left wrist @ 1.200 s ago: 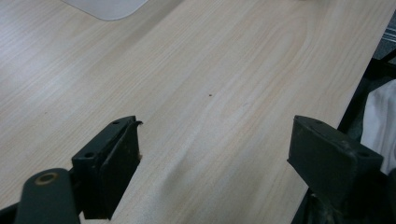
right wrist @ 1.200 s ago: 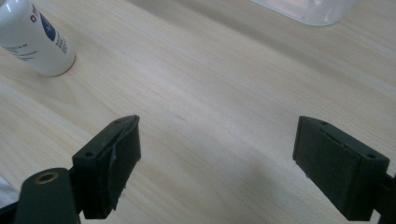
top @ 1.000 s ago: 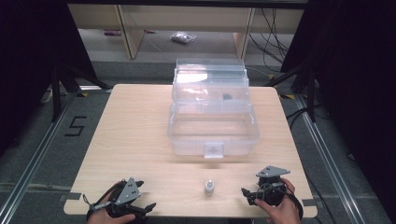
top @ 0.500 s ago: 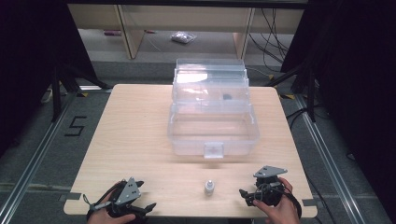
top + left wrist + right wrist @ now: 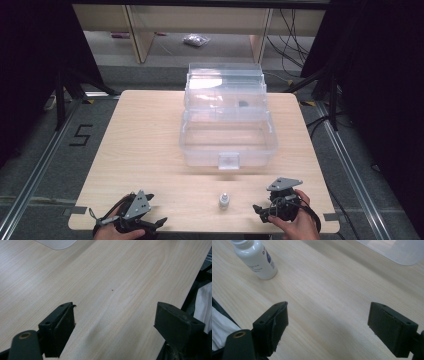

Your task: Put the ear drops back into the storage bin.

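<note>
High view: small white bottle (image 5: 223, 201) stands upright near the table's (image 5: 145, 135) front edge, between left gripper (image 5: 156, 223) and right gripper (image 5: 260, 210), both spread empty, the right nearer and angled for pickup.

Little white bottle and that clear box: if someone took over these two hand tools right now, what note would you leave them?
Left gripper: open, holding nothing, low at the table's near edge.
Right gripper: open, holding nothing, beside the small white bottle, not touching it.
The bottle stands upright between the two grippers, in front of the clear plastic box, whose lid is up.
Done: box is open.
Left, probably: grasp the bottle with the right gripper's fingers and place it in the box.
</note>
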Demonstrator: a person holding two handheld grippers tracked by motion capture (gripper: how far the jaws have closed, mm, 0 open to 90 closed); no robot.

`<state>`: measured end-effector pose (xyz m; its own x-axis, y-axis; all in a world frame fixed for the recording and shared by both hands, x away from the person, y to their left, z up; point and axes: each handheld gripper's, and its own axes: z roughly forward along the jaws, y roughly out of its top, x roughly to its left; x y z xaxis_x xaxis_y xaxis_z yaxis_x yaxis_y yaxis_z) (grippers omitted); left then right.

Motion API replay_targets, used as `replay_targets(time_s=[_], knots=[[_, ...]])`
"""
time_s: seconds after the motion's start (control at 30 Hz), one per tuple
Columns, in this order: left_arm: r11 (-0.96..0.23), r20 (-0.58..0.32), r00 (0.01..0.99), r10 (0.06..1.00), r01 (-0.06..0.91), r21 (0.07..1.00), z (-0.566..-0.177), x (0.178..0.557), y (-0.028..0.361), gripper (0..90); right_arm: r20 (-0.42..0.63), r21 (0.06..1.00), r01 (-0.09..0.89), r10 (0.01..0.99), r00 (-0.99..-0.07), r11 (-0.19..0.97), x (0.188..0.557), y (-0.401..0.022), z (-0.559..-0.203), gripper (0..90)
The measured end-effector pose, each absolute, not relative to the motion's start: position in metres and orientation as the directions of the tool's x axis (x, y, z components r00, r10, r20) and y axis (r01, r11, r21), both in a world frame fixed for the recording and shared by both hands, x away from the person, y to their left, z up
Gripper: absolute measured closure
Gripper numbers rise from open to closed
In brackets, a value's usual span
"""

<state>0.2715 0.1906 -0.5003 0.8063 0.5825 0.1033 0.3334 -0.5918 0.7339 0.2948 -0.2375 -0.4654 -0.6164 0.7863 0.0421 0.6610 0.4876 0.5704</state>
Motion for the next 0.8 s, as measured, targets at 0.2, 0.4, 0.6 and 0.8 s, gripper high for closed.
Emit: replay_targets(time_s=[0.2,0.4,0.6,0.8], knots=[[-0.596,0.106,0.805,0.584,0.336,0.729,-0.500,0.271,0.191,16.1,0.024,0.563,0.638,0.761,-0.648,0.525,0.295,-0.232,-0.464,17.9],[-0.597,0.105,0.806,0.583,0.337,0.728,-0.500,0.271,0.191,16.1,0.020,0.559,0.621,0.740,-0.672,0.549,0.295,-0.226,-0.462,18.0],[-0.597,0.105,0.806,0.583,0.337,0.728,-0.500,0.271,0.191,16.0,0.020,0.549,0.602,0.710,-0.704,0.580,0.295,-0.216,-0.458,18.6],[-0.595,0.103,0.805,0.584,0.338,0.729,-0.500,0.272,0.191,16.1,-0.002,0.537,0.555,0.659,-0.752,0.636,0.298,-0.205,-0.458,19.7]])
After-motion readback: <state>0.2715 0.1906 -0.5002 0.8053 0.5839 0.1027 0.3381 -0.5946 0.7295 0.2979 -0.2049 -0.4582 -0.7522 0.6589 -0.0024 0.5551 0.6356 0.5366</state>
